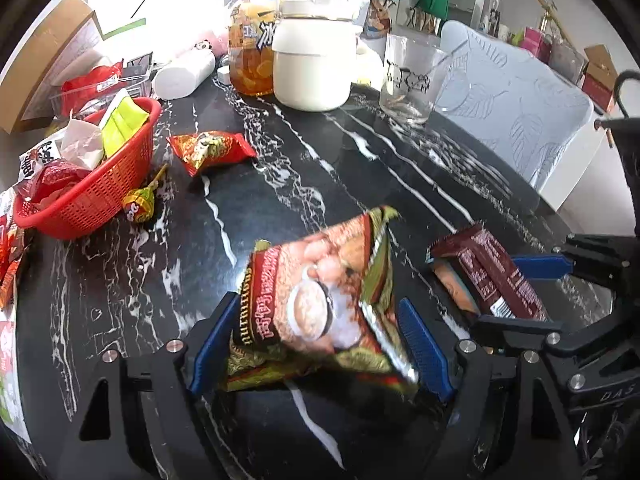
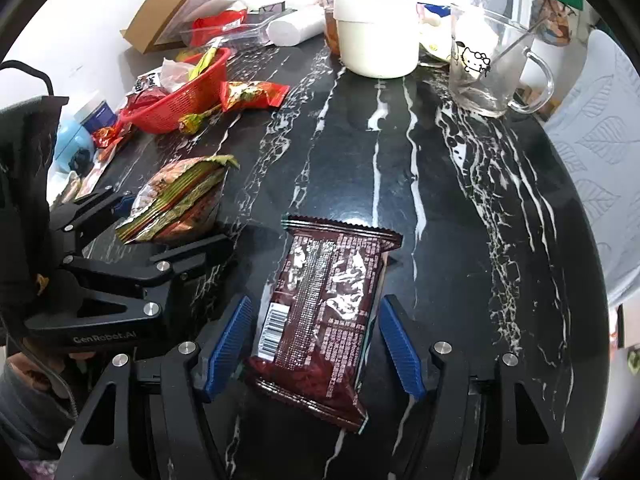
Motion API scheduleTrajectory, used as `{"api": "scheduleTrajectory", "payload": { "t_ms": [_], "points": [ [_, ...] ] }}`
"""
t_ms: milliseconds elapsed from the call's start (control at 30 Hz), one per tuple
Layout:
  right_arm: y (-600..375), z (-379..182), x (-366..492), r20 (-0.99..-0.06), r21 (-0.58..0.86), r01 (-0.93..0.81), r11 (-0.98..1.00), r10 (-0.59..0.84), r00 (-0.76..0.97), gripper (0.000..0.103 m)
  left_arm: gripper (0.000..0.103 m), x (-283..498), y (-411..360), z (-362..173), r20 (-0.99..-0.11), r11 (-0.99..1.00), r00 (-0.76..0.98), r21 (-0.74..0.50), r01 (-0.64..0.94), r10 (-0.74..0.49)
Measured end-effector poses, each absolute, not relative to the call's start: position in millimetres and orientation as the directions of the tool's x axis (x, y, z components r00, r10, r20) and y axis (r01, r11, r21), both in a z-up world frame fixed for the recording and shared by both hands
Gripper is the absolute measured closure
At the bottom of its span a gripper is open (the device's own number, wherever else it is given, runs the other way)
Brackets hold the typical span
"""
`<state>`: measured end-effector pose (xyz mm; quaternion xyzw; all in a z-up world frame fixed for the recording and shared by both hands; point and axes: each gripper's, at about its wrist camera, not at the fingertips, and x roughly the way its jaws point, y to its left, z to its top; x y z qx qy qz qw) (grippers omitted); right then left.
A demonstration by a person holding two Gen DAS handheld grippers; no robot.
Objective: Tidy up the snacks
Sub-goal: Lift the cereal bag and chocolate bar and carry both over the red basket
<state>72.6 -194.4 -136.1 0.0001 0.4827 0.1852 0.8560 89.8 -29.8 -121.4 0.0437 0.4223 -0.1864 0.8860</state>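
Marble table [image 2: 460,208]: left tongs [image 1: 320,344] grip cereal packet [image 1: 320,300]; right tongs [image 2: 316,344] open around brown wrapper [image 2: 320,312].

A lived-in home dining spot: a black marble-patterned table [image 2: 440,184] carries a white kettle [image 1: 316,56], a bottle of iced tea [image 1: 250,44] and a cartoon-printed glass mug [image 2: 488,76] at its far side, with a red snack basket [image 1: 96,184] far left and a fabric-covered chair [image 1: 516,108] on the right.
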Motion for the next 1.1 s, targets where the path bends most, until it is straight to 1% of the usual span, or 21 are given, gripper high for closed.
{"api": "scheduleTrajectory", "payload": {
  "t_ms": [33, 67, 100, 133, 200, 267, 333, 500, 833, 1100],
  "points": [
    [-194, -136, 73, -0.827, 0.173, -0.314, 0.933, 0.311, 0.469, 0.038, 0.023, 91, -28, -121, -0.761, 0.928, 0.576, -0.089, 0.361, -0.297],
    [-194, -136, 73, -0.827, 0.163, -0.311, 0.936, 0.302, 0.474, 0.040, 0.028, 92, -27, -120, -0.756, 0.932, 0.583, -0.097, 0.350, -0.298],
    [-193, -136, 72, -0.828, 0.148, -0.310, 0.939, 0.289, 0.481, 0.047, 0.038, 93, -25, -120, -0.750, 0.936, 0.592, -0.102, 0.337, -0.295],
    [-192, -136, 72, -0.828, 0.137, -0.310, 0.941, 0.281, 0.485, 0.048, 0.039, 94, -25, -119, -0.749, 0.936, 0.592, -0.106, 0.336, -0.297],
    [-192, -136, 71, -0.827, 0.135, -0.310, 0.941, 0.279, 0.488, 0.050, 0.046, 94, -25, -119, -0.748, 0.934, 0.593, -0.100, 0.342, -0.297],
    [-192, -135, 70, -0.822, 0.133, -0.314, 0.940, 0.282, 0.494, 0.053, 0.048, 92, -27, -118, -0.751, 0.933, 0.595, -0.079, 0.350, -0.287],
    [-193, -134, 69, -0.817, 0.137, -0.311, 0.940, 0.285, 0.501, 0.056, 0.049, 91, -27, -117, -0.754, 0.932, 0.589, -0.083, 0.352, -0.290],
    [-195, -129, 67, -0.805, 0.168, -0.301, 0.939, 0.307, 0.507, 0.058, 0.050, 86, -24, -113, -0.762, 0.931, 0.570, -0.119, 0.345, -0.309],
    [-187, -108, 57, -0.768, 0.198, -0.343, 0.918, 0.363, 0.528, 0.059, 0.050, 65, -11, -98, -0.741, 0.937, 0.592, -0.150, 0.315, -0.318],
    [-170, -84, 54, -0.727, 0.204, -0.416, 0.886, 0.422, 0.542, 0.059, 0.050, 51, 9, -66, -0.691, 0.951, 0.661, -0.139, 0.274, -0.292]
  ]
}}
